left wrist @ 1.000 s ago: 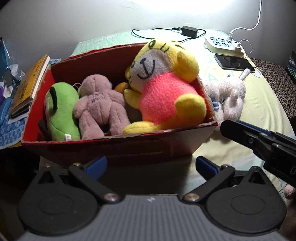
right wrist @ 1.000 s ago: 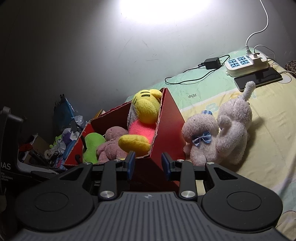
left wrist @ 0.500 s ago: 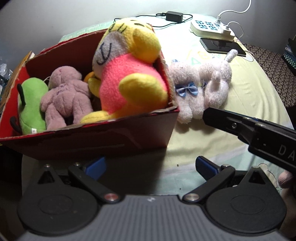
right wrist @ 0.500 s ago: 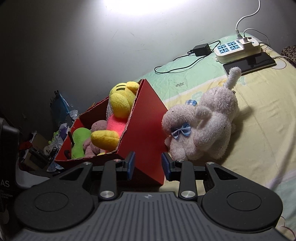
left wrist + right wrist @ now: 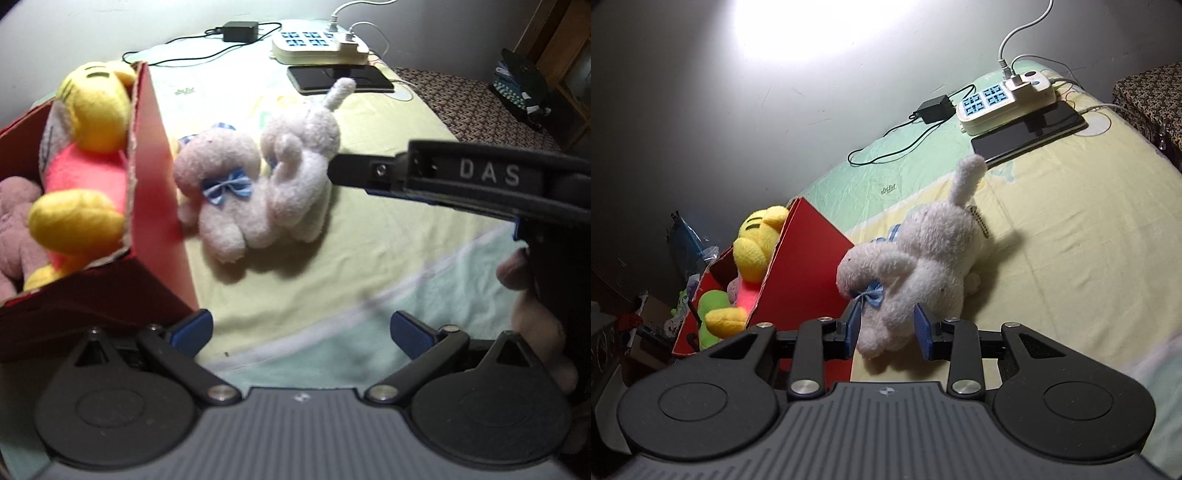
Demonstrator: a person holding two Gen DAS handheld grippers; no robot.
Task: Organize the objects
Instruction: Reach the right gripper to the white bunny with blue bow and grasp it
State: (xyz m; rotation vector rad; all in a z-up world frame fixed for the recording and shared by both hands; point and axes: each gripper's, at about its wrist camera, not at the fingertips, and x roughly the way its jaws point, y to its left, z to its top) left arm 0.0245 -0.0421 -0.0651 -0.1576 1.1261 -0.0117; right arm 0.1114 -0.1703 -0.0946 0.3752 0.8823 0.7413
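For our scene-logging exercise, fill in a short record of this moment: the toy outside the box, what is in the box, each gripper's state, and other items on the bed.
Loose toy: fluffy white plush animal with blue bow, lying on the bed beside the red cardboard box
In box: yellow-and-pink plush, green plush
Right gripper: open, fingers either side of the white plush
Left gripper: open, empty
Also on bed: white power strip, black phone

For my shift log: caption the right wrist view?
Open right gripper straddling the white plush beside the red box.
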